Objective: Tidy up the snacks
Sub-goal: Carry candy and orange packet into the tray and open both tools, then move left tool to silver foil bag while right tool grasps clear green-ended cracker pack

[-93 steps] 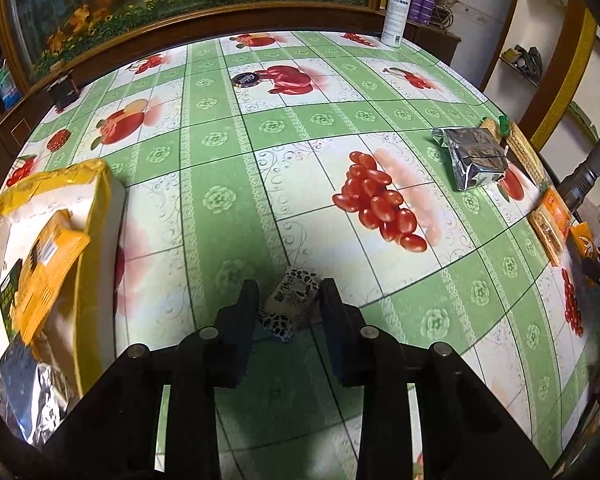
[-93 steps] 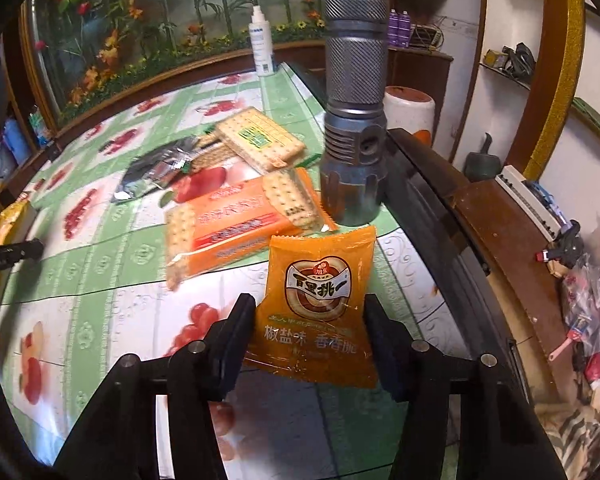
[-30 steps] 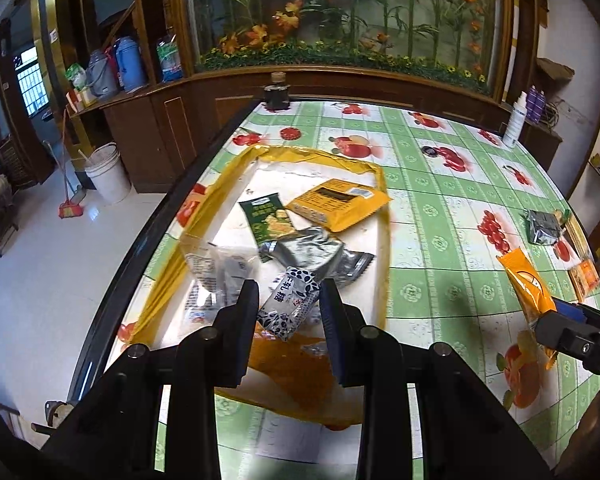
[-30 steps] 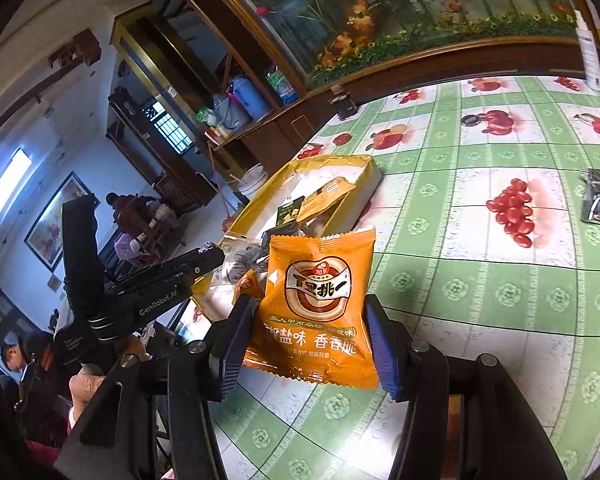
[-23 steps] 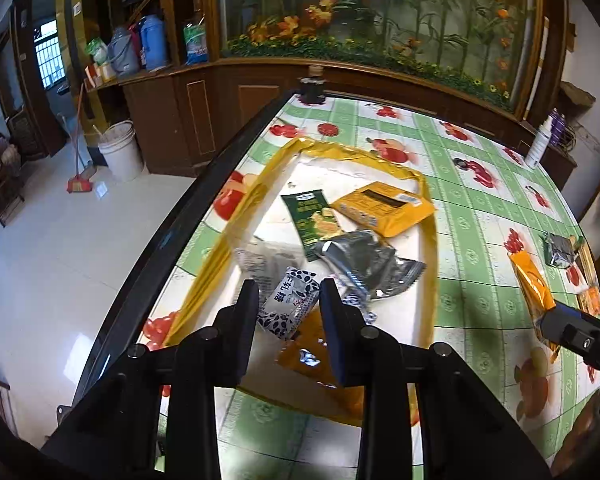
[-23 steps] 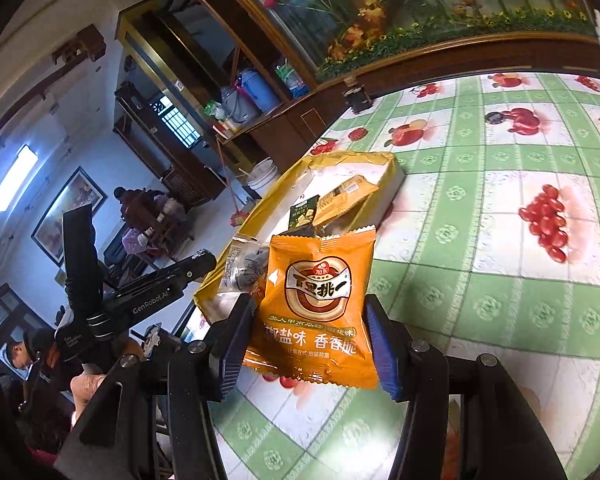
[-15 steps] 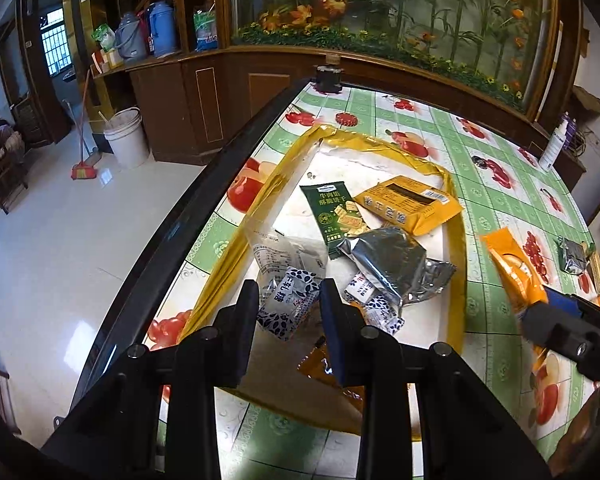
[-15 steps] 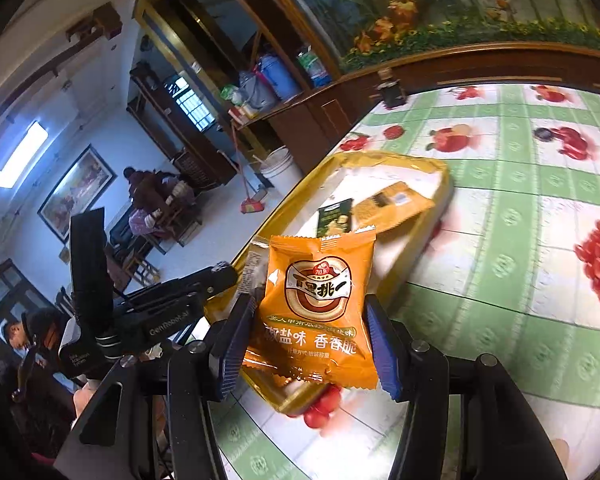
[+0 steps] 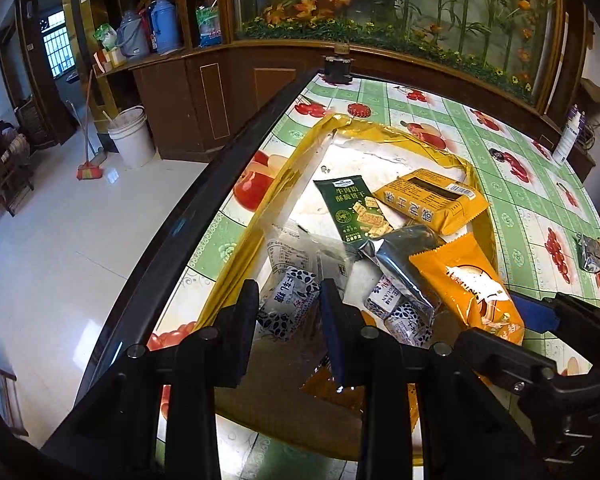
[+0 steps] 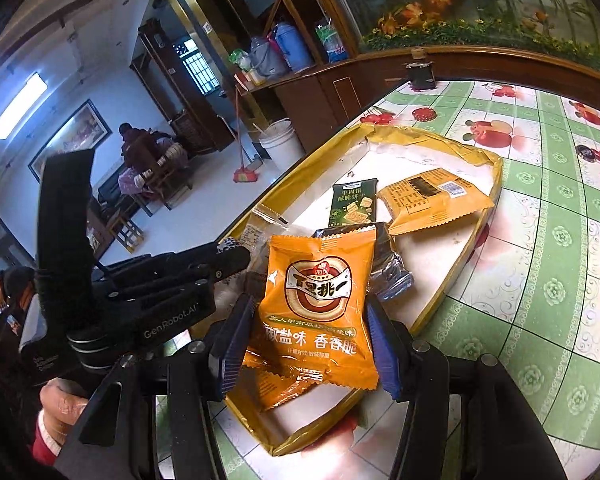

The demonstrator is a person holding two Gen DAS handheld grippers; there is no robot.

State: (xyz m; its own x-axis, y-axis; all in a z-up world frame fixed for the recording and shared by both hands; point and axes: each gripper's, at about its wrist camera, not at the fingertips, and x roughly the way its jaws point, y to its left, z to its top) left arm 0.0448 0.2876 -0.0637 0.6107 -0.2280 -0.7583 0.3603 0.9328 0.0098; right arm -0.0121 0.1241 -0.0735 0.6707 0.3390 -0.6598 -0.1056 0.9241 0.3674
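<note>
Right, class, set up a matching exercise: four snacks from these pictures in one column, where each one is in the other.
1 orange packet
2 black-and-white candy
3 green packet
4 silver packet

a in the left tongs
b in the right tongs
c flat in the yellow tray
d on the tablecloth, outside the tray

Pairs: 1b, 2a, 3c, 4d

Green-and-white checked tablecloth (image 9: 512,184) printed with red cherries and tomatoes, edged by a black table rim (image 9: 204,200). Yellow-gold walls and a white floor on the shallow box (image 9: 380,136). Orange snack packet (image 10: 320,304) bearing a brown-and-white round emblem, red seal and white lettering. Dark green cracker packet (image 9: 352,208) with white lettering. Mustard-yellow packet (image 9: 428,200) with a black panel and white barcode label. Silver foil packet (image 9: 400,256). White candy packet (image 9: 288,304) patterned in dark blue petals.
</note>
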